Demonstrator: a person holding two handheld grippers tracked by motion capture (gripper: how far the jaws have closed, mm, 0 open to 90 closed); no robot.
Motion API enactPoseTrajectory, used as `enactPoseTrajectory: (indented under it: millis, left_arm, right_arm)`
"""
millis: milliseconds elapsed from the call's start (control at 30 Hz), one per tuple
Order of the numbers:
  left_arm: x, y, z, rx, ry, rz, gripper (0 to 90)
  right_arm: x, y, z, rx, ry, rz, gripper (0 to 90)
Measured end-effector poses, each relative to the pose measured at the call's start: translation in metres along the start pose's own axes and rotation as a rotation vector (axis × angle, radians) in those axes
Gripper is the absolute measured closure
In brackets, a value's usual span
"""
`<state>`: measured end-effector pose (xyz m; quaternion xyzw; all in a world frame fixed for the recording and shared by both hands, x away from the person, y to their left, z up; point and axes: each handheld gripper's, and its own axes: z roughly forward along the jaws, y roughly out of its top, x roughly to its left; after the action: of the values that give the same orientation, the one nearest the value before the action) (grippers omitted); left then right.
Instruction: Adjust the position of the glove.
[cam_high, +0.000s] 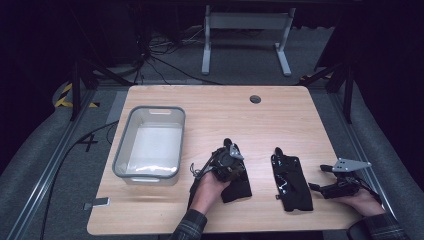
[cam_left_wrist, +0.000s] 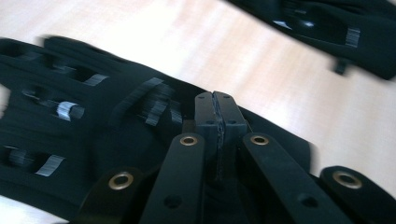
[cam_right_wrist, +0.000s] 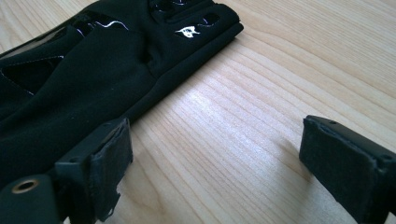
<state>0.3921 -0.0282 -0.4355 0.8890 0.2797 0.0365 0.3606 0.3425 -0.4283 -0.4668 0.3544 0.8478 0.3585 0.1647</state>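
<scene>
Two black gloves lie on the wooden table (cam_high: 210, 107). My left gripper (cam_high: 231, 167) (cam_left_wrist: 215, 105) is shut, its tips pinched on the edge of the left glove (cam_high: 237, 189) (cam_left_wrist: 70, 130), which bunches under it. The right glove (cam_high: 292, 182) (cam_left_wrist: 327, 28) (cam_right_wrist: 84, 79) lies flat a hand's width away. My right gripper (cam_high: 318, 177) (cam_right_wrist: 224, 158) rests low at that glove's right side. It stands open with bare wood between the pads, and its left pad is close to the glove's cuff edge.
A grey plastic bin (cam_high: 150, 109) stands on the left half of the table, its bottom bare. A cable hole (cam_high: 255, 99) sits near the far edge. A small grey tag (cam_high: 97, 203) lies at the front left corner. Beyond the table stands a white frame (cam_high: 245, 22).
</scene>
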Motion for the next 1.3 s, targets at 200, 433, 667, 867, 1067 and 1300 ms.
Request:
enactPoseTrajectory:
  millis: [200,433,667,867,1067,1300]
  left_arm:
    - [0.015,0.003,0.022,0.049,0.035,-0.013,89.7]
    - [0.004,0.005,0.027,0.054,-0.014,0.028,89.8]
    - [-0.016,0.007,0.034,0.057,-0.056,0.071,89.8]
    - [-0.021,0.01,0.029,0.02,-0.062,0.066,88.0]
    - [-0.018,0.007,0.008,-0.024,-0.05,0.043,87.8]
    - [-0.011,-0.008,-0.012,-0.038,-0.003,-0.004,88.3]
  right_arm:
    - [0.0,0.0,0.0,0.0,0.002,0.002,9.9]
    - [0.0,0.0,0.0,0.0,0.003,0.001,9.9]
    - [0.0,0.0,0.0,0.0,0.003,0.002,9.8]
    - [-0.001,0.003,-0.001,0.024,0.014,-0.015,13.9]
    - [0.001,0.011,-0.004,0.023,0.053,-0.024,35.8]
    - [0.015,0.03,-0.003,-0.018,0.152,-0.061,74.3]
